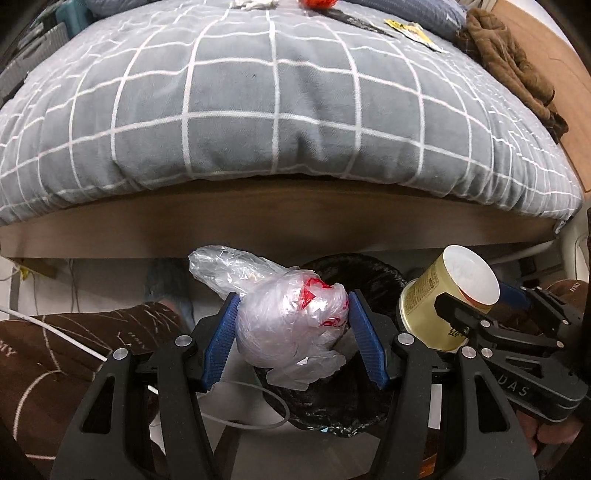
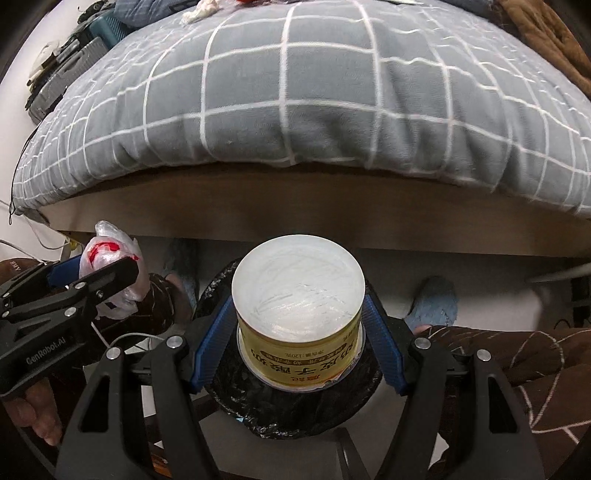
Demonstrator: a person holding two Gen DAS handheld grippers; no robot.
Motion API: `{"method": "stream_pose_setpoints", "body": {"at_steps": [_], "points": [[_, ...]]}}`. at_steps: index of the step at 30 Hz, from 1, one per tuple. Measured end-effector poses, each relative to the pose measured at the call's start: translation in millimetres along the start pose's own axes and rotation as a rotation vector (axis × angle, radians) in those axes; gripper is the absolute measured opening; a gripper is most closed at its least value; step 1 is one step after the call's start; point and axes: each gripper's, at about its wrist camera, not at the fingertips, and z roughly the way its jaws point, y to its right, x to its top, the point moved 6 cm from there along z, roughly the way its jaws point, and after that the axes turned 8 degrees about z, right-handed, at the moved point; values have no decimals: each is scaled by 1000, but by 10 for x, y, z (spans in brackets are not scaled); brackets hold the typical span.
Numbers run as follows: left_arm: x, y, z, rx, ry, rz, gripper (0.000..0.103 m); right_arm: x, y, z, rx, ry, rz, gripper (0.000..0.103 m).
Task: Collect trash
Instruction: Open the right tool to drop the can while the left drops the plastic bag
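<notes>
Right wrist view: right hand-held gripper (image 2: 299, 332) clamps the yellow cup (image 2: 299, 314) directly over the bin (image 2: 295, 410); left hand-held gripper (image 1: 291, 332) grips a plastic bag (image 1: 291, 321), bin (image 1: 332, 398) toward 5 o'clock.

Cup (image 2: 299, 314) over bin (image 2: 295, 410) — bag (image 1: 291, 325) left.

A bed (image 1: 288, 221) with a wooden frame fills the upper part of both wrist views, covered by a grey duvet (image 1: 280, 110) crossed with a white grid. At its far edge lie a crumpled white tissue (image 2: 207, 9), something red-orange (image 1: 317, 3), a yellow printed wrapper (image 1: 412, 31) and a brown garment (image 1: 513, 62) bunched along the right side. Below the frame is a pale floor (image 1: 122, 284), where a bin lined with a black bag (image 2: 295, 410) stands and a thin white cable (image 1: 255, 424) trails beside it.
</notes>
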Motion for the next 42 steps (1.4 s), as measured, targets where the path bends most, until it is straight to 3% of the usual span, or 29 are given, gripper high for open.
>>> {"method": "stream_pose_setpoints", "body": {"at_steps": [10,14,16,24,34,42], "points": [[-118,-333,-25,30,-4,-58,58,-54,-238,133,10,-19,-55,68],[-142,-412,-10,31,-5,-71,58,-54,-304,128,-1,2,-61,86],[-132,-405,-11,31,-5,-67,58,-32,-290,111,-5,18,-56,87],[-90,-142,52,8,-12,-17,58,-27,-33,49,-42,47,-22,94],[-15,369,172,-53,-27,70,58,-70,576,-121,-106,82,48,94],[-21,631,225,-76,-36,117,59,-91,736,-162,-116,93,76,94]]}}
